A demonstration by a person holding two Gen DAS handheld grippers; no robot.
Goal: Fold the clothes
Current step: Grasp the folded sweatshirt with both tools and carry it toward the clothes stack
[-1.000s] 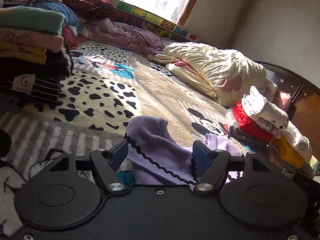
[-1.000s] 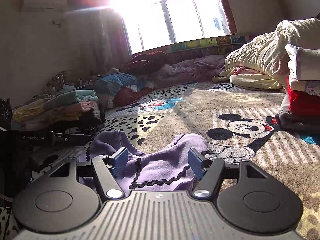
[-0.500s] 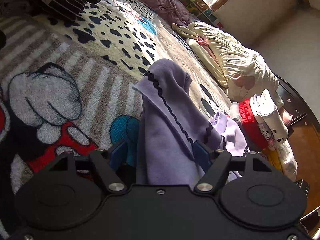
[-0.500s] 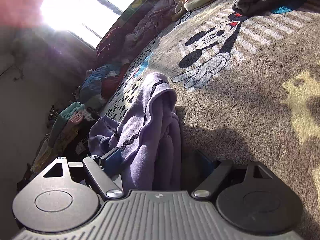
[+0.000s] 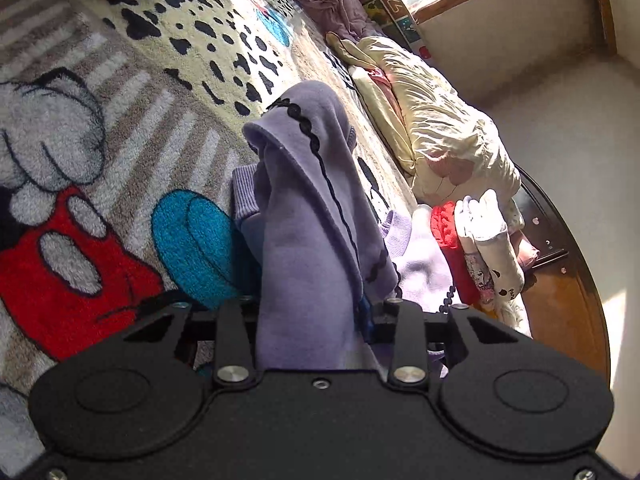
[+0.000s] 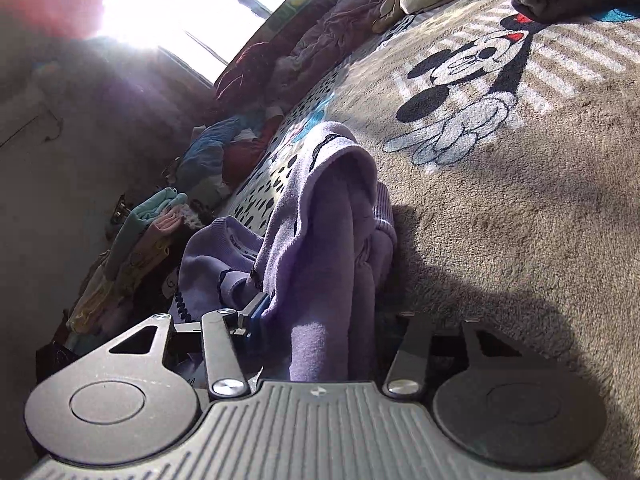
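Nearest in the left wrist view, the black left gripper [image 5: 310, 314] is seen with its jaws closing on a bunched fold of the purple sweater [image 5: 304, 216]; soft fleece fills the gap between the fingers and appears pinched there. A black wavy braid trim [image 5: 308, 128] is stitched along the sweater's edge, and a ribbed cuff is seen at its side. The sweater is draped in a tall hump over the plush blanket [image 5: 120, 120], which is printed with cartoon mice, stripes and black spots. Beyond it, to the right, a stack of folded clothes [image 5: 476, 248] in red, white and pale prints is piled, and behind that a rumpled cream quilt [image 5: 440, 136] is heaped near a dark wooden bed frame [image 5: 560, 264].

In the right wrist view, the right gripper [image 6: 320, 316] is likewise closing, with thick folds of the same purple sweater [image 6: 332, 220] gathered between its fingers; a blue pad [image 6: 256, 312] is pressed against the cloth on one side, while the other pad is hidden in shadow. The sweater lies on the shaggy grey-brown part of the blanket [image 6: 520, 220]. Farther off, a pile of pastel folded clothes [image 6: 148, 232] is stacked by the wall, and crumpled bedding [image 6: 312, 52] is spread below a bright window [image 6: 180, 12].
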